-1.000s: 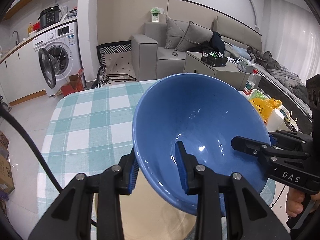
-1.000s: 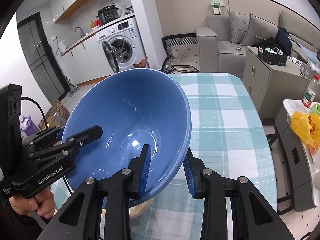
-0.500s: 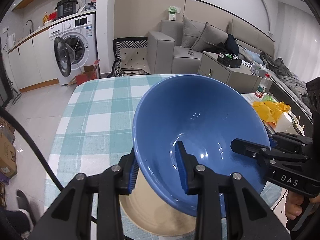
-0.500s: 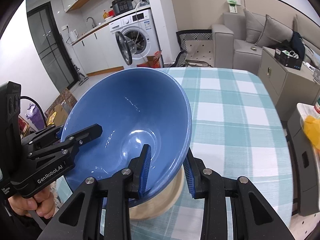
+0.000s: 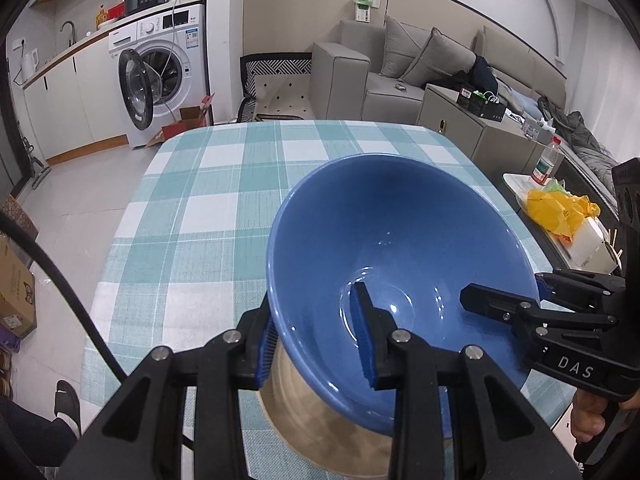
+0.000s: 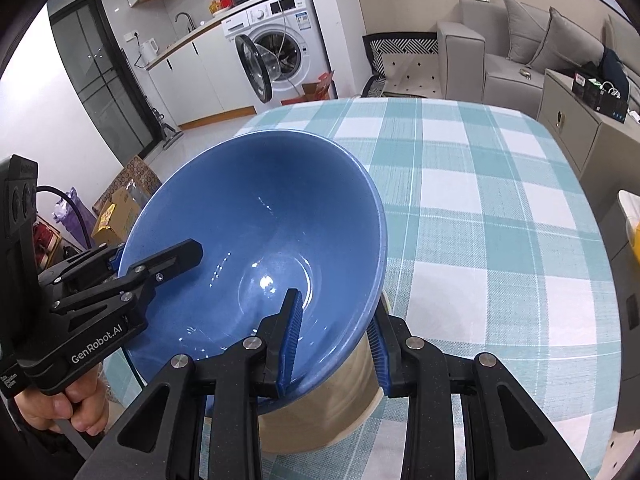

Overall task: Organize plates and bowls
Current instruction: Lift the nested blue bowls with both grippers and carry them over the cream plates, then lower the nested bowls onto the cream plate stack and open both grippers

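Both grippers clamp the blue bowl (image 5: 400,248) rim: left gripper (image 5: 318,340) jaws at 9 o'clock, right gripper (image 6: 334,340) jaws at 3. Bowl sits tilted over the beige bowl (image 6: 320,412) near the counter's (image 6: 480,208) 6 o'clock edge; checked cloth beyond is bare toward 12.

The checked worktop (image 5: 208,208) lies bare from nine o'clock round to one o'clock, open for passage. At six o'clock the blue bowl (image 5: 400,240) and the beige dish (image 5: 320,432) under it block the near edge.
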Motion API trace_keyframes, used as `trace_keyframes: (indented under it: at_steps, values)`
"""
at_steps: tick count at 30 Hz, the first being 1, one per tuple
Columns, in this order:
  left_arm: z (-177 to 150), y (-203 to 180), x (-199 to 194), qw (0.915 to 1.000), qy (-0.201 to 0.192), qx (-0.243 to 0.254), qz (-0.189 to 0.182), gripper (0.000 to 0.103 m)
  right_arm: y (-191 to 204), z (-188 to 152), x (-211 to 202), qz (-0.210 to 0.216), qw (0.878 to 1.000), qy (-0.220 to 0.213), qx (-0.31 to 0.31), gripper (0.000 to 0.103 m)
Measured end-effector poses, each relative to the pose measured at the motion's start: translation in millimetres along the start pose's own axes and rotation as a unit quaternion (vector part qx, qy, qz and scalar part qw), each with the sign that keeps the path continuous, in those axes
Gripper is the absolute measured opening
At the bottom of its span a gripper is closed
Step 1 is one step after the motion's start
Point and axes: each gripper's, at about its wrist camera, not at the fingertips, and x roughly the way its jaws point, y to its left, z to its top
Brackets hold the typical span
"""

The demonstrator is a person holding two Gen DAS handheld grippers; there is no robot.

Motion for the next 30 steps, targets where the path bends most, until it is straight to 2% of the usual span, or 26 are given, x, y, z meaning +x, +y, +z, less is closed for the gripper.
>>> trace_keyframes:
  at_steps: [19,30]
  values:
    - [0.1,-1.8,14.9,0.9998,0.007,0.01,0.016,0.032,-3.8,4.7,16.1,-0.001,1.0,0.0,-0.002,0.032]
    - [1.0,2.0,16.9,0.9998,0.006,0.011,0.012,0.032,-4.0,7.1,18.0,0.001,1.0,-0.003,-0.005,0.032]
